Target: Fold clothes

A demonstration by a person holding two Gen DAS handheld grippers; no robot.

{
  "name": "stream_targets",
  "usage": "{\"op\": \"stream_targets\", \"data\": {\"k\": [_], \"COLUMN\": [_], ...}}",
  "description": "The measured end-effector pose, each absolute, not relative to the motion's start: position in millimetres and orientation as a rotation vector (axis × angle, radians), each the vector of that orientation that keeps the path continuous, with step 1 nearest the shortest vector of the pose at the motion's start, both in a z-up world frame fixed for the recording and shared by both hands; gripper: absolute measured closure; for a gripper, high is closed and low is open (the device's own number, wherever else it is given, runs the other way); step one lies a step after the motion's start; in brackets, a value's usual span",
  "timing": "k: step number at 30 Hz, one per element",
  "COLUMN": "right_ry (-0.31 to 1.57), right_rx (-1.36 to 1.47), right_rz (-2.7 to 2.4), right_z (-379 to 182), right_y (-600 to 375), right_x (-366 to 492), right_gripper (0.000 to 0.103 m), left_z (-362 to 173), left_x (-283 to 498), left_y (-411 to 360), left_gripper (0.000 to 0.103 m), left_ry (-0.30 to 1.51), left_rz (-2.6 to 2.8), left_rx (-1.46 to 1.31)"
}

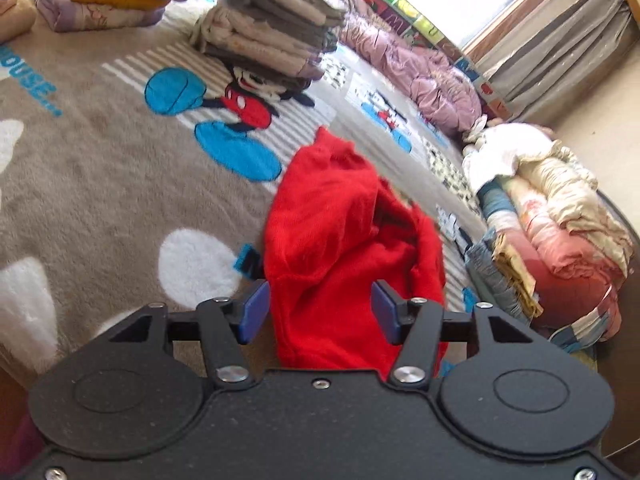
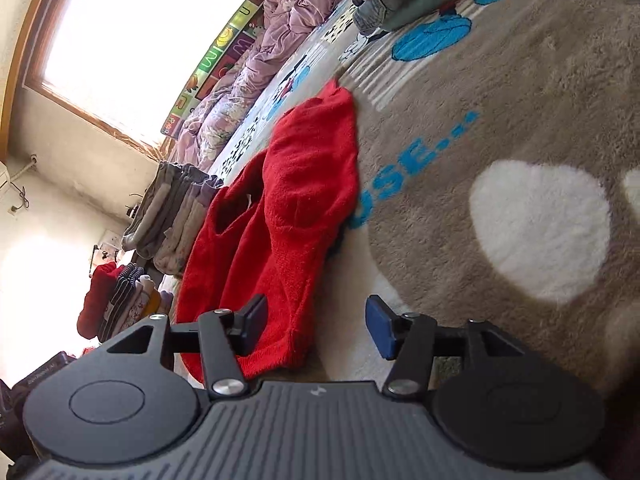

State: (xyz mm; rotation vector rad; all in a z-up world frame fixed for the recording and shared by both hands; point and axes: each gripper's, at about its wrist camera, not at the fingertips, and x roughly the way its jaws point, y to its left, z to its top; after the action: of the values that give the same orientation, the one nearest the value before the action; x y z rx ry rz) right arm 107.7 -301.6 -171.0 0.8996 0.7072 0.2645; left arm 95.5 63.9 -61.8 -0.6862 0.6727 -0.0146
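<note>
A plush Mickey-print blanket [image 1: 100, 168] carries several finished stacks of folded clothes [image 1: 272, 28]. The red garment [image 1: 340, 240] lies on it rumpled, seemingly only partly folded. Left claw [image 1: 316, 312] spread astride its near edge; right claw [image 2: 316, 326] spread alongside.

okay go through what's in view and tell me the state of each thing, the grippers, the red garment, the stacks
left gripper: open, fingers either side of bunched fabric
right gripper: open, holding nothing
red garment: crumpled on the blanket, unfolded
clothes stack: folded, piled neatly
blanket: spread flat
</note>
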Motion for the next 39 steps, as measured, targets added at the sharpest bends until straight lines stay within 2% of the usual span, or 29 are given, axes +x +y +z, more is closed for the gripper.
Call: {"op": "stream_targets", "data": {"k": [1, 3, 4, 6, 10, 15, 25, 33, 39], "right_ry": [0.701, 0.689, 0.685, 0.686, 0.703, 0.709, 0.700, 0.689, 0.669], "right_rx": [0.892, 0.844, 0.814, 0.765, 0.672, 0.485, 0.441, 0.416, 0.413], "right_rz": [0.260, 0.242, 0.229, 0.194, 0.140, 0.142, 0.175, 0.182, 0.181], "right_z": [-170.4, -168.8, -166.9, -163.7, -161.1, -159.7, -162.4, -166.2, -168.8], "right_y": [-302.1, -302.0, -301.3, -299.9, -294.1, -277.9, -277.9, -274.4, -274.2], "right_x": [107.6, 108.2, 108.6, 110.3, 113.8, 117.0, 129.4, 144.6, 149.4], "right_gripper": [0.045, 0.041, 0.041, 0.040, 0.026, 0.018, 0.009, 0.000, 0.000], "left_z": [-57.2, -54.1, -52.6, -52.0, -60.1, -80.9, -85.7, -90.0, -101.9], "left_x": [93.4, 91.9, 91.2, 92.8, 101.1, 116.2, 167.3, 248.5, 317.4], "left_y": [66.9, 71.7, 74.0, 75.7, 70.3, 63.6, 55.4, 57.7, 51.7], "left_gripper": [0.034, 0.029, 0.023, 0.019, 0.019, 0.018, 0.019, 0.019, 0.019], "left_ry": [0.634, 0.601, 0.585, 0.602, 0.708, 0.801, 0.816, 0.820, 0.844], "left_rz": [-0.013, -0.037, -0.049, -0.081, -0.113, -0.077, -0.019, -0.006, -0.003], "left_rx": [-0.685, -0.689, -0.690, -0.678, -0.618, -0.573, -0.451, -0.348, -0.258]}}
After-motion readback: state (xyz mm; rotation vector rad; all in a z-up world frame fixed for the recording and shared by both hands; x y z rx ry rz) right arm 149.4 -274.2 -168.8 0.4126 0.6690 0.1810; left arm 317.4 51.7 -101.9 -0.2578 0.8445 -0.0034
